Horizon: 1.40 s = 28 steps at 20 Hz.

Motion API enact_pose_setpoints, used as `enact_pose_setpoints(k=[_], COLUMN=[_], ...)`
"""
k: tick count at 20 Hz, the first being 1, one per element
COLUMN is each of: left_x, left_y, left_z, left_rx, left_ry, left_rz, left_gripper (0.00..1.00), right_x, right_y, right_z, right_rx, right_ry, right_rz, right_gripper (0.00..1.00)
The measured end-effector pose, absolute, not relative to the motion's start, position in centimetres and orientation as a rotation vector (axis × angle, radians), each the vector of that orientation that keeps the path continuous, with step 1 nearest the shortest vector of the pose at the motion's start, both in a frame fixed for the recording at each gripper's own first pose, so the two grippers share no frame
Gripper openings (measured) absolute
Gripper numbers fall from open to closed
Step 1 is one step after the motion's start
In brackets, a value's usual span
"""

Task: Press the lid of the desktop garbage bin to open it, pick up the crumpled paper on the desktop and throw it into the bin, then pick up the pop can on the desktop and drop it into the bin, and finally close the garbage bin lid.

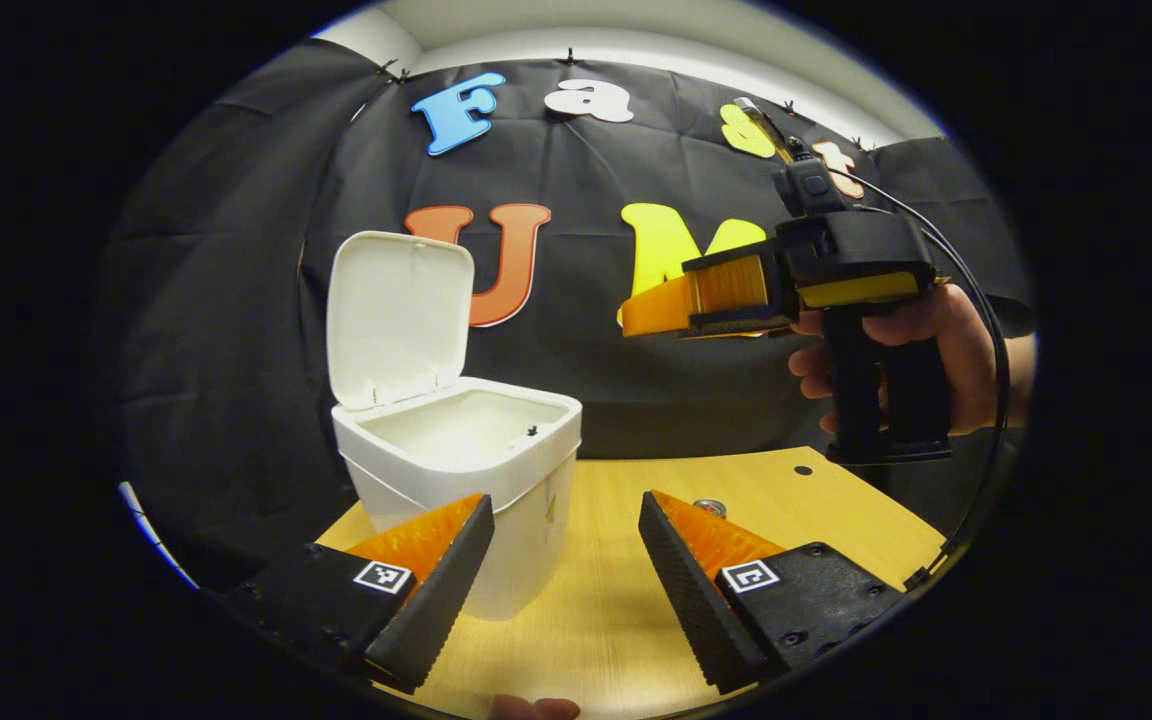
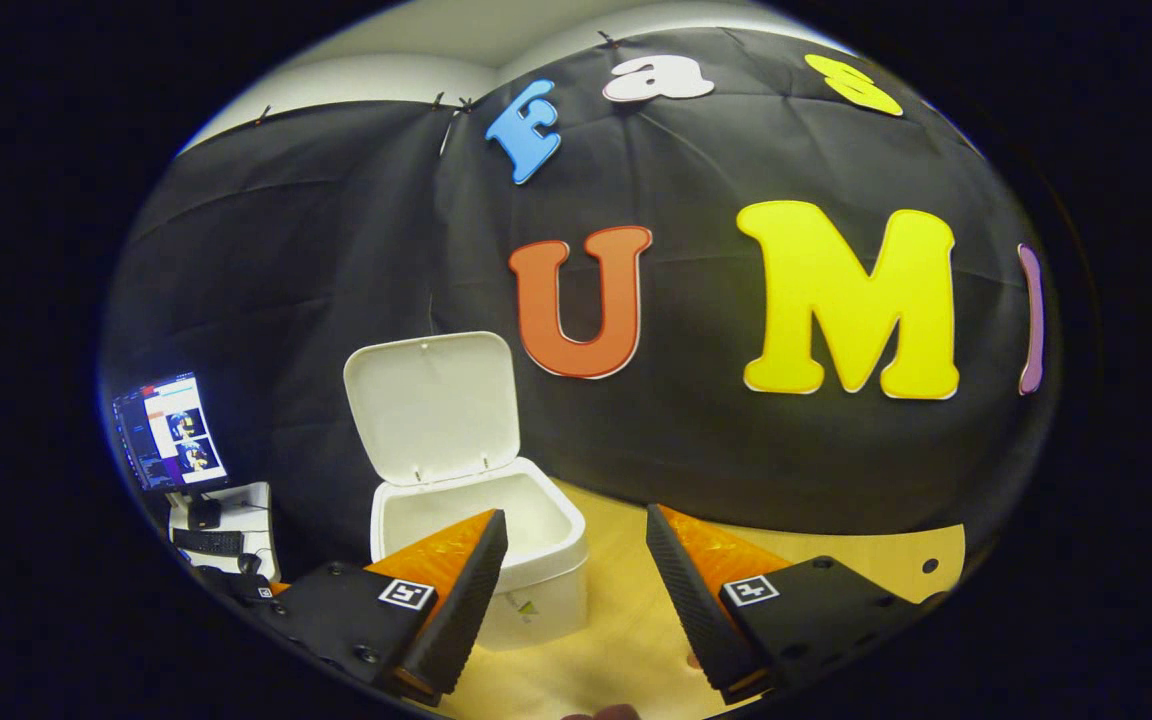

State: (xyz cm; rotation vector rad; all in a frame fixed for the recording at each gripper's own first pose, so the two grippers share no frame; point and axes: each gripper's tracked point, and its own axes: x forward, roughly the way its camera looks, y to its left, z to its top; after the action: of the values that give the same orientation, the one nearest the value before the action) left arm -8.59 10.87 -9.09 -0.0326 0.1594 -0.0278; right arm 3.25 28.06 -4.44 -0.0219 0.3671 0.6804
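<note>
Bin: white desktop garbage bin (image 1: 461, 480) stands near the left edge of the wooden table (image 1: 616, 610); its lid (image 1: 396, 318) is up, tilted back on the rear hinge. What lies inside I cannot tell.
Left gripper (image 1: 566, 570): mine, low over the table, fingers spread wide, nothing between them.
Right gripper (image 1: 681, 305): seen from the left gripper view held high above the table's right side by a hand (image 1: 921, 350); in the right gripper view (image 2: 576, 580) its fingers stand wide, empty.
Pop can: a small metal top (image 1: 709, 508) peeks just behind my left gripper's right finger; I judge this the can. Light, thin-walled, slick; take it across the body mid-height with a gentle squeeze.
Crumpled paper: I cannot place it.
Around: monitor (image 2: 168, 430) beyond the table's left side.
In the way: the raised lid guards the bin's rear, so I would drop from the front.
</note>
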Motion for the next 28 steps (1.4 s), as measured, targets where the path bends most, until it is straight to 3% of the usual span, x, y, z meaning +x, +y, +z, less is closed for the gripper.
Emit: enact_pose_setpoints(k=[5,13,22,28], left_x=[-6.9,-4.1,-1.7,1.3], left_y=[7.0,0.5,-5.3,-7.1], left_z=[-10.9,-16.4,-20.5,-23.9], left_rx=[-0.011,0.004,-0.004,0.010], left_ry=[0.151,0.205,0.265,0.289], left_rz=[-0.093,-0.157,-0.172,-0.141], left_gripper=[0.96,0.96,0.97,0.97], right_x=[3.9,0.4,-0.2,-1.0], right_y=[19.8,6.1,-4.1,-7.5], right_z=[-3.5,-6.6,-7.7,-9.5], right_rx=[-0.021,-0.096,-0.084,-0.100], right_ry=[0.312,0.358,0.415,0.464], right_rz=[0.545,0.320,0.180,0.155], right_gripper=[0.89,0.89,0.89,0.89])
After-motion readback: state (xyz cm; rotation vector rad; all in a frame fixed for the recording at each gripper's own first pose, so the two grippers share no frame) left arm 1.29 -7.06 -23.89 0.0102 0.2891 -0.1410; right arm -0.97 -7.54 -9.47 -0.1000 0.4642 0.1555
